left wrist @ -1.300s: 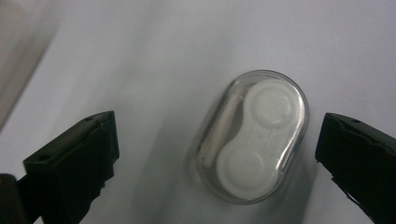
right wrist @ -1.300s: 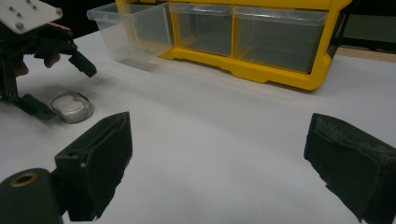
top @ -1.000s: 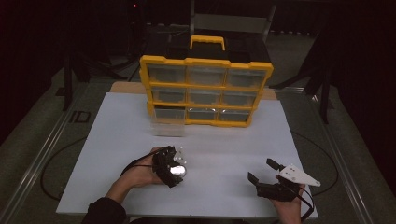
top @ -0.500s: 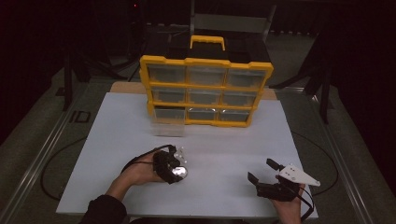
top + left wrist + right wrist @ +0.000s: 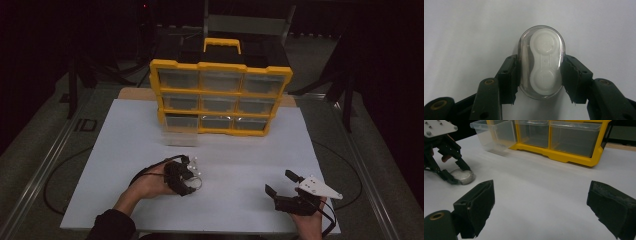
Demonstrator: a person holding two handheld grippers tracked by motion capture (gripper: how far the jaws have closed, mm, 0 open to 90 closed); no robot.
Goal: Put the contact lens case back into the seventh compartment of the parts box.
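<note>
A: So on the left we've got the left gripper (image 5: pixel 540 75) clamped on that clear oval case (image 5: pixel 541 61), down on the white desk (image 5: pixel 240 150)?

B: Yep, near the yellow organizer (image 5: pixel 220 95). Our right gripper (image 5: pixel 541 207) sits wide apart, holding nothing.

The cabinet (image 5: pixel 220 95) at twelve o'clock is yellow, its handle (image 5: pixel 222 45) yellow too, with clear greyish drawers (image 5: pixel 571 137). The table (image 5: pixel 130 130) is plain white. The case (image 5: pixel 541 62) is clear over white. Both grippers, left (image 5: pixel 186 176) and right (image 5: pixel 283 183), are black; the right carries a pale grey plate (image 5: pixel 318 187).
</note>
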